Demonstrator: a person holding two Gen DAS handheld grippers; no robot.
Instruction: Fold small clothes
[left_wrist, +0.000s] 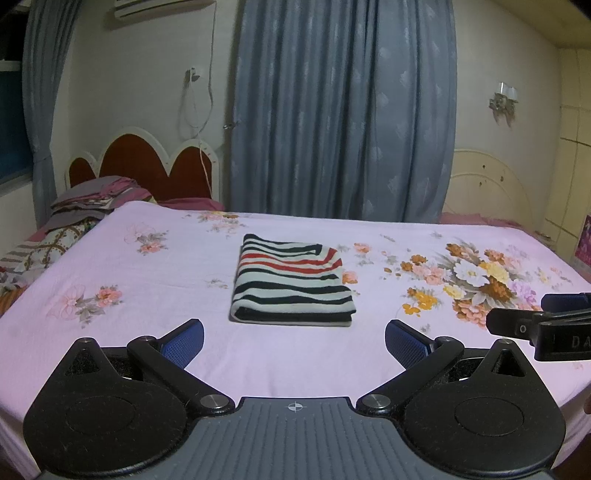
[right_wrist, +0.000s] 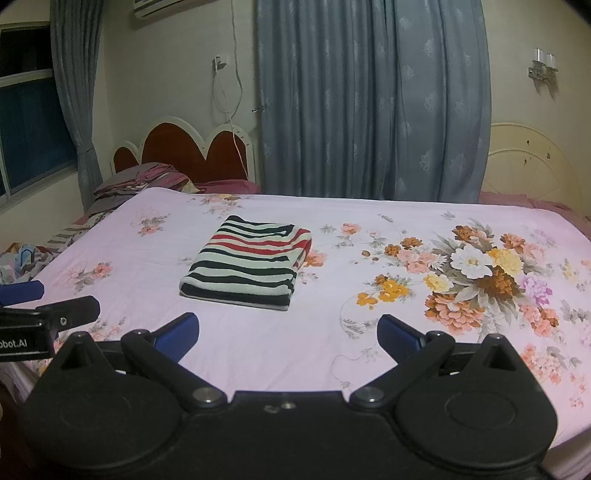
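Left wrist view: the left gripper fills the bottom of the frame, its blue-padded fingers spread wide and holding nothing, hovering above the near edge of the pink floral bedsheet. Just above the gap between the fingers, at the centre of the frame, lies the striped garment, a neat rectangle of black, white and red bands, flat on the sheet and well apart from both tools. At the right edge of this view the tip of the right gripper pokes in.

In the right wrist view the right gripper is likewise released, jaws wide and empty, with the striped garment left of centre and the big flower print to its right. The left gripper shows at the left edge. Further back, a heap of bedding sits by the red headboard at upper left, and grey-blue curtains hang behind.

The garment looks fully folded, so the piece seems done. The risk from here, as I judge it, is undoing that: a finger dipping low on approach could snag the near rolled edge and drag the layers open, or pinch the loose sheet along with it and slide the bundle askew
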